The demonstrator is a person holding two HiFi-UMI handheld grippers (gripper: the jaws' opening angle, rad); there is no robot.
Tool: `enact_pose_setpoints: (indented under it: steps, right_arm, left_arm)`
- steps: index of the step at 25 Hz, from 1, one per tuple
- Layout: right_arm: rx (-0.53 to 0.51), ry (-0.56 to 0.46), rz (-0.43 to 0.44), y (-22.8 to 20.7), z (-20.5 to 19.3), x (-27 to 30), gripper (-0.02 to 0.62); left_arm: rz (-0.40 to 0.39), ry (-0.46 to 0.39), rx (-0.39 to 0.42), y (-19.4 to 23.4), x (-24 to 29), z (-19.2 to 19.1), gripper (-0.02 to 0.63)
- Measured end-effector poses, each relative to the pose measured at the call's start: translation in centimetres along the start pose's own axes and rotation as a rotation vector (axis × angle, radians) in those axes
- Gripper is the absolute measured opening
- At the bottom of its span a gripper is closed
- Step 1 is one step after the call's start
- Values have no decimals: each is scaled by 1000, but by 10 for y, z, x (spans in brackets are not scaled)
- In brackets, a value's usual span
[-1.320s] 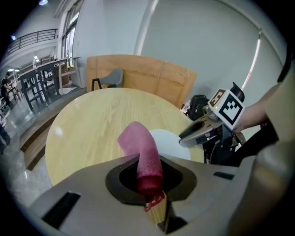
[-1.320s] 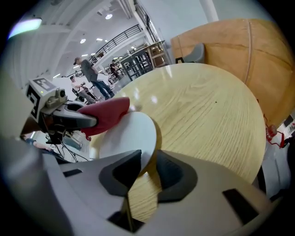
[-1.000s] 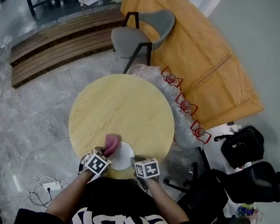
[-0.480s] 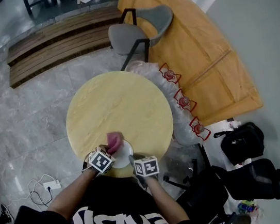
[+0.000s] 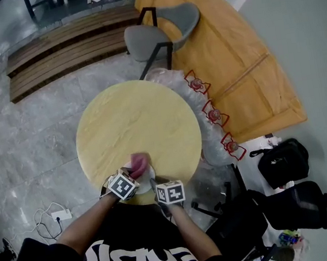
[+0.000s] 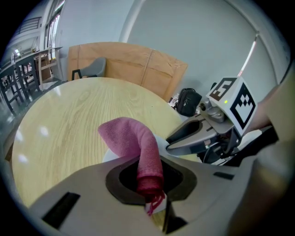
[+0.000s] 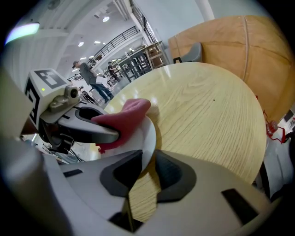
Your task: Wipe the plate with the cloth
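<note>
A white plate (image 5: pixel 147 180) lies at the near edge of the round yellow table (image 5: pixel 132 122). My left gripper (image 5: pixel 132 175) is shut on a pink cloth (image 5: pixel 139 160), whose free end lies folded over the plate. In the left gripper view the cloth (image 6: pixel 138 145) runs out of the jaws onto the plate (image 6: pixel 160 142). My right gripper (image 5: pixel 159 185) is shut on the plate's near rim. In the right gripper view the rim (image 7: pixel 148 138) passes between its pads, and the cloth (image 7: pixel 126 114) and left gripper (image 7: pixel 99 133) sit just beyond it.
A grey chair (image 5: pixel 161 33) stands beyond the table. Wooden panels (image 5: pixel 231 56) lie at the right, with a plastic bag holding red items (image 5: pixel 210 117) against the table's edge. Black bags (image 5: pixel 284 166) sit on the floor at the right, and a power strip (image 5: pixel 59 216) at the left.
My left gripper has moved to the right across the plate, dragging the pink cloth with it. The right gripper has stayed on the plate's rim.
</note>
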State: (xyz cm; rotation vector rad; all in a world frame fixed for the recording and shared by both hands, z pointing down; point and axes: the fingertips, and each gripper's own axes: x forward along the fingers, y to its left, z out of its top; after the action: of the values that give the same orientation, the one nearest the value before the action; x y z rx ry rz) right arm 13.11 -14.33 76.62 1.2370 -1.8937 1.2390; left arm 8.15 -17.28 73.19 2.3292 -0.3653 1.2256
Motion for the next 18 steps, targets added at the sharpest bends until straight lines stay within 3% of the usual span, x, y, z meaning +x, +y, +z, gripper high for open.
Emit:
enact_pose_setpoints:
  steps: [18]
  right_arm:
    - [21,-15,-3,-2,-1,1,103]
  left_arm:
    - [-99,8,60,-43,0,-9,52]
